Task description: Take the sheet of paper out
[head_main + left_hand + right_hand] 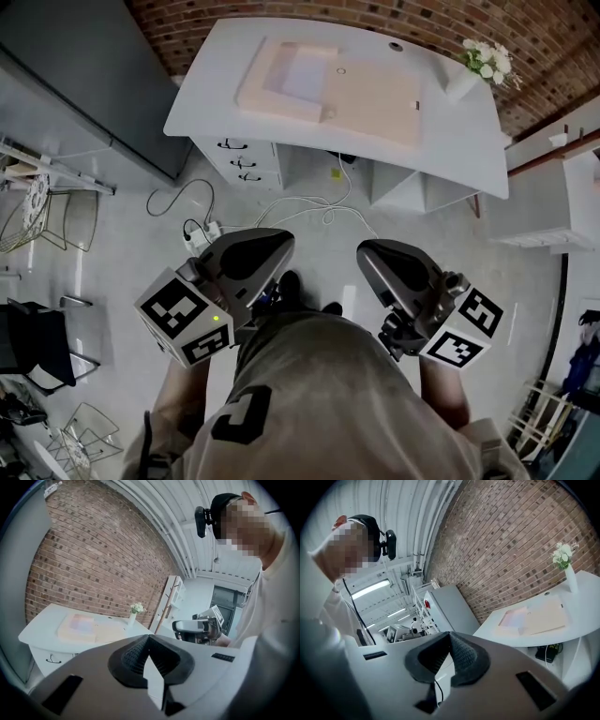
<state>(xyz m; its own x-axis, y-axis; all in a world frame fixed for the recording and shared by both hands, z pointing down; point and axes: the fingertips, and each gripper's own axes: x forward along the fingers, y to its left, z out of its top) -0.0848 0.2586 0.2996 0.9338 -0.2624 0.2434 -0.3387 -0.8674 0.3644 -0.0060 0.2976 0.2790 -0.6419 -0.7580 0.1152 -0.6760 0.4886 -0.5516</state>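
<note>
A pale beige folder lies open on the white desk, with a pale lilac sheet of paper on its left half. The left gripper view shows the folder far off, and so does the right gripper view, with the folder beyond the jaws. My left gripper and right gripper hang close to the person's body above the floor, well short of the desk. The jaws of the left gripper meet at the tips with nothing between them. The right gripper is shut and empty too.
A white vase of flowers stands on the desk's right end. Drawers sit under the desk, and cables with a power strip lie on the floor in front. Wire chairs and a grey cabinet stand at left.
</note>
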